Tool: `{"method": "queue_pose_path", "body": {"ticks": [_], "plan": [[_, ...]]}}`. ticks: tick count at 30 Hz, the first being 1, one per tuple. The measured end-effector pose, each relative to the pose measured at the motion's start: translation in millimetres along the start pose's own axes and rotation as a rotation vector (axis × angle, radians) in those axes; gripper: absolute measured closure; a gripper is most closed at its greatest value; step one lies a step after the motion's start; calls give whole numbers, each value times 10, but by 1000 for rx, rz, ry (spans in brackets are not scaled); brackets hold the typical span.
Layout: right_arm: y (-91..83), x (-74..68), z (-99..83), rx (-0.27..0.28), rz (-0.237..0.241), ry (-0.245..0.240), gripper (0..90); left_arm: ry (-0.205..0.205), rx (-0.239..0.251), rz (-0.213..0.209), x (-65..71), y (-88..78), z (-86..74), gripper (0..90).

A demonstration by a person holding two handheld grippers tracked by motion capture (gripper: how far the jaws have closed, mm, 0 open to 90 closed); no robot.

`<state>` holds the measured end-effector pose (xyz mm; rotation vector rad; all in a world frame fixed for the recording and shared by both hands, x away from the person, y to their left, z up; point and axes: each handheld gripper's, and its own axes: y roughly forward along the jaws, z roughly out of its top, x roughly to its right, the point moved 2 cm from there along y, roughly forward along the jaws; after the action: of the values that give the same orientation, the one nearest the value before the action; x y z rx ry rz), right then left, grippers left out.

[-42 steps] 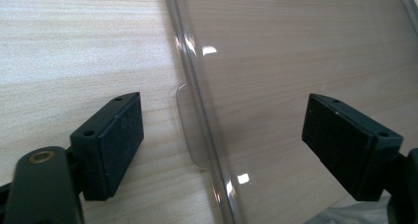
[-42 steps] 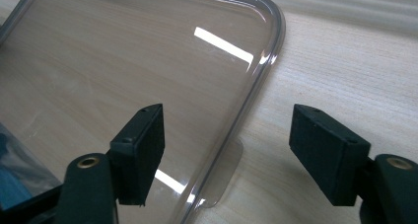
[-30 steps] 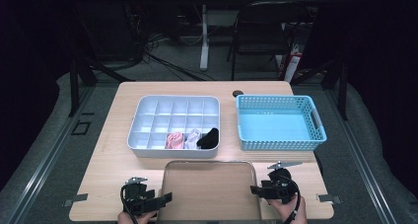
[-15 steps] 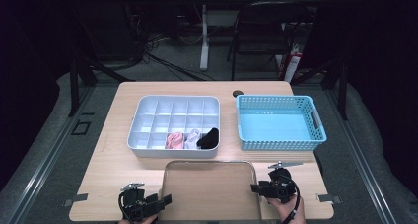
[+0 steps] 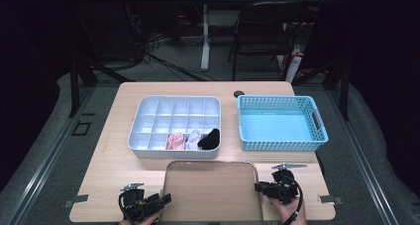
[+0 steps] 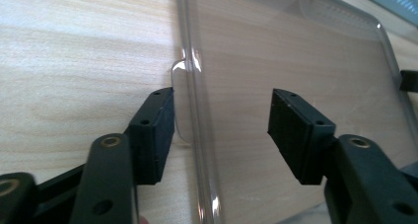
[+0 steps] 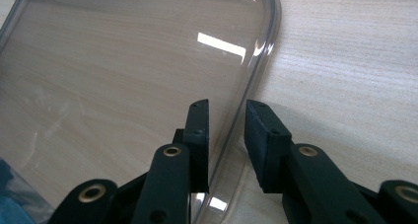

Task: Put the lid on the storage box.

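While the clear lid (image 5: 212, 190) lay flat at the near edge of the tabletop (image 5: 114, 160), between the two hands, the left tool (image 6: 222, 130) straddled its left rim with its jaws well apart. They had just been closing, with the rim between them but no pad pressing on it. The right tool (image 7: 226, 135) bracketed the lid's right rim; its jaws had also just been closing and stood narrow, the rim in the gap, though I could not tell whether the pads already pinched it.

I judged the lid light, thin and stiff enough to lift by its edges, yet smooth and likely slippery, so the raised rim at the middle of each long side looked the best place to take hold. A lopsided grip might make it flex or slide out.

Its transparency made the edges hard to trace against the wood, and its near edge was cut off by the frame in the high view. Beyond it sat the white divided box (image 5: 148, 106), three near compartments holding small pink, white and black items too small to identify, and just to its right the blue basket (image 5: 317, 128), apparently empty.
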<state>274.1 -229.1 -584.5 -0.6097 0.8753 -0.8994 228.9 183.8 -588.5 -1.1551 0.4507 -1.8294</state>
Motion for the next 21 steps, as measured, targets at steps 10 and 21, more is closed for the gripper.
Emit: {"method": "queue_pose_path", "body": {"ticks": [10, 21], "plan": [[0, -4, 0, 0, -2, -1, 721, -6, -16, -30, -28, 23, 55, 473], [-4, 22, 0, 4, 13, 13, 730, 55, -53, -19, -26, 48, 126, 466]]}}
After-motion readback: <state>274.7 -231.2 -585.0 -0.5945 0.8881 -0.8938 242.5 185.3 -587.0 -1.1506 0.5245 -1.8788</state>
